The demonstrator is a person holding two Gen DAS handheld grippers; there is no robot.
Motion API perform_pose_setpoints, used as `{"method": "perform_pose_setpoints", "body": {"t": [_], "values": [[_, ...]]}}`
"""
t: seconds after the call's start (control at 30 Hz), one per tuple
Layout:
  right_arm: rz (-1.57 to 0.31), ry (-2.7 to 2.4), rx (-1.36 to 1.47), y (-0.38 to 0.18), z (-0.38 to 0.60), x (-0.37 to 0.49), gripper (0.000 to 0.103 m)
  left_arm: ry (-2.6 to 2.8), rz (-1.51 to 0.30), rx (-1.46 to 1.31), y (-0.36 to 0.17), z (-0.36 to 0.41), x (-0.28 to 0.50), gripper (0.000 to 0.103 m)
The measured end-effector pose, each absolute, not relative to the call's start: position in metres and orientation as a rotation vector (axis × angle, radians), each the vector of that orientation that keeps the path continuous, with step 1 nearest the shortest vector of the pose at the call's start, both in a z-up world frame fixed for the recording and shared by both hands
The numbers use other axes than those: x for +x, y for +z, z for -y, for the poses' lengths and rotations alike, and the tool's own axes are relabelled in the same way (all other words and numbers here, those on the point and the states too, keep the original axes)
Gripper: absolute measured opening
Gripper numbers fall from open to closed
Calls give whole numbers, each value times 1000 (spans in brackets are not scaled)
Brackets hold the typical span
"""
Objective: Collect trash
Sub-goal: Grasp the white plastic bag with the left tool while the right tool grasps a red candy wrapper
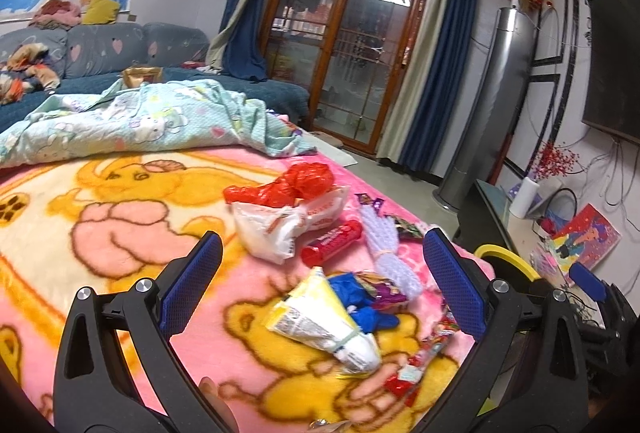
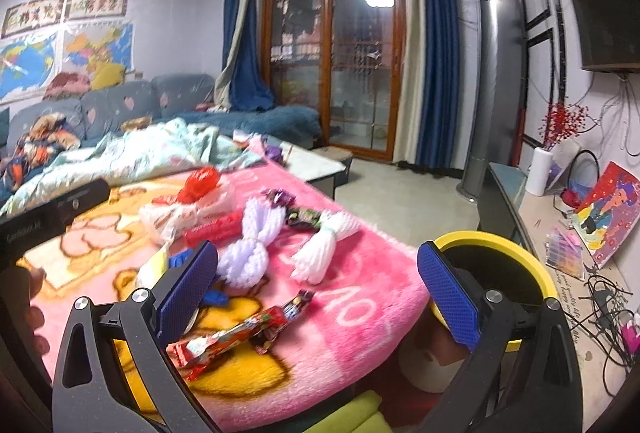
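Note:
Trash lies scattered on a pink cartoon blanket. In the left wrist view I see a red plastic bag, a white bag, a red tube, a white foam net, a yellow-white packet and blue scraps. My left gripper is open and empty above them. My right gripper is open and empty over a red snack wrapper, near two foam nets. A yellow-rimmed bin stands off the blanket's right edge.
A crumpled light-blue quilt lies at the far side of the blanket. A blue sofa stands behind. A low cabinet with clutter and cables runs along the right wall. The left gripper's body shows at left in the right wrist view.

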State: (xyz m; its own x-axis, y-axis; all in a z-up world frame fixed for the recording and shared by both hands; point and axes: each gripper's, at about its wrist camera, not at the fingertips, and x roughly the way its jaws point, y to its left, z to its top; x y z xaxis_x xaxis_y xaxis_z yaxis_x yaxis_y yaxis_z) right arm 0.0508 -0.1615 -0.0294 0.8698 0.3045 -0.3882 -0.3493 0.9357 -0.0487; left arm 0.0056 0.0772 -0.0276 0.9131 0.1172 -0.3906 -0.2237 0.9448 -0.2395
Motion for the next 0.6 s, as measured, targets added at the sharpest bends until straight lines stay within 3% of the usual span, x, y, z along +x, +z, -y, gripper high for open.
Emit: {"method": "perform_pose_setpoints", "body": {"t": [0.27, 0.4, 0.6], "values": [[-516, 361, -205, -49, 134, 63, 96, 245, -440, -339, -37, -111, 16, 92], [-594, 384, -238, -62, 124, 74, 78, 285, -492, -335, -44, -126, 27, 92], [-702, 393, -171, -74, 126, 93, 67, 302, -582, -344, -53, -146, 54, 92]]}}
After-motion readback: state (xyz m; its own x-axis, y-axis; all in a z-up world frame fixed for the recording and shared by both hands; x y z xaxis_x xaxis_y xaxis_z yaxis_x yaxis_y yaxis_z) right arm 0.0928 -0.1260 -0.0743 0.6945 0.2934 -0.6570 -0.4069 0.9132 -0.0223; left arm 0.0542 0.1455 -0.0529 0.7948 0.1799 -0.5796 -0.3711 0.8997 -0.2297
